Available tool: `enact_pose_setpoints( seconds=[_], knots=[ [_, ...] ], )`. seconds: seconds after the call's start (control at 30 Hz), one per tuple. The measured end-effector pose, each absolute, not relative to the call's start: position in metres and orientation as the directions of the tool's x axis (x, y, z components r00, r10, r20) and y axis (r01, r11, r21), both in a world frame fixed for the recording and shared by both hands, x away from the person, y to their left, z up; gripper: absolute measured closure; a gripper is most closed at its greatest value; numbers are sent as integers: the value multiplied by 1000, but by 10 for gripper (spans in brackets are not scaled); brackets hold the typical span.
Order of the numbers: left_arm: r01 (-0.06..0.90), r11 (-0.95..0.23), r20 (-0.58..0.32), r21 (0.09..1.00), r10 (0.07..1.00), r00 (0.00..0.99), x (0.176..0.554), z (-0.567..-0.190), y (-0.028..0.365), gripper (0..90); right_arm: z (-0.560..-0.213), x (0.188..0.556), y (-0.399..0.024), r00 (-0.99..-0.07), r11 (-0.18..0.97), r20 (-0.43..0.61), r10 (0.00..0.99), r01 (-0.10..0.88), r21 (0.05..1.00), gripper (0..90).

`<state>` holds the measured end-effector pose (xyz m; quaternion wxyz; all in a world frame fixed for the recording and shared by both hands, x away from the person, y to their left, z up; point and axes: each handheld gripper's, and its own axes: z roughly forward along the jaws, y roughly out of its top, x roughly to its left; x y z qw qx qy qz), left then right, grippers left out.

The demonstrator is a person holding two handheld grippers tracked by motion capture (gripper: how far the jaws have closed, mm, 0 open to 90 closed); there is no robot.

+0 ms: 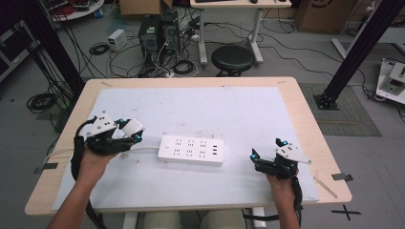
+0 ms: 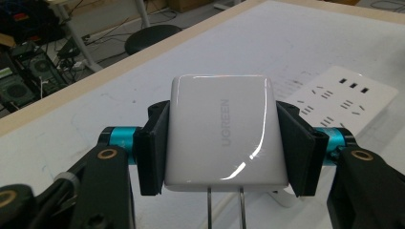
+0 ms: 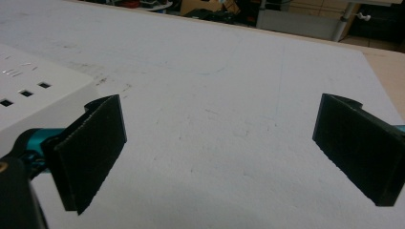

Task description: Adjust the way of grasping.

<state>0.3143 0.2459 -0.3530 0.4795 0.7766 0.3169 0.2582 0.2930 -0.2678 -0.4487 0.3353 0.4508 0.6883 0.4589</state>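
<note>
At the left of the high view the left gripper (image 1: pixel 131 132) hangs over the white mat (image 1: pixel 248 109), not far in from the mat's left border and the wooden rim of the table (image 1: pixel 305 102) beyond it, with its grey three-cornered plate uppermost and the person's left hand (image 1: pixel 93 162) behind it. Its jaws are clamped on a white charger (image 1: pixel 132 126), and the left gripper view shows the grip closely: the two black pads press flat against the charger (image 2: pixel 222 136) on its opposite sides, the UGREEN lettering faces the camera, and two metal prongs (image 2: pixel 224 207) stick out below toward the bottom of the frame, clear of the mat. Just to the right lies the white power strip (image 1: pixel 192 149), flat on the mat and roughly parallel to the near table edge, its cord (image 1: pixel 62 153) running off leftward under the left gripper toward the table's left rim; the charger is near the strip's left end but apart from it. Behind the strip the mat stretches bare to the far edge, giving wide free room. Between the strip's right end and the right gripper (image 1: pixel 265 152) there is a short open gap. The right gripper sits close to the near right corner of the mat, its jaws spread wide with nothing between them; in the right gripper view bare mat shows between the pads, and a corner of the strip (image 3: pixel 33 100) lies at the left.
</note>
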Motion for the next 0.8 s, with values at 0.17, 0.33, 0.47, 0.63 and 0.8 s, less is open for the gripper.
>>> enact_pose_setpoints(
  seconds=[0.17, 0.33, 0.47, 0.63, 0.8],
  knots=[
    [237, -357, 104, 903, 718, 688, 310, -353, 239, 425, -448, 294, -269, -369, 161, -34, 929, 319, 934, 40],
    [208, -390, 124, 897, 674, 728, 302, -353, 228, 425, -441, 296, -270, -424, 112, 79, 902, 406, 907, 41],
    [169, -404, 138, 899, 627, 766, 296, -357, 216, 425, -431, 296, -266, -512, 109, 136, 848, 420, 901, 41],
    [114, -426, 158, 897, 551, 819, 288, -363, 199, 425, -416, 291, -253, -599, 120, 168, 783, 411, 904, 40],
    [56, -485, 204, 873, 466, 861, 282, -366, 182, 425, -413, 285, -243, -640, 125, 184, 746, 406, 905, 40]
  ],
)
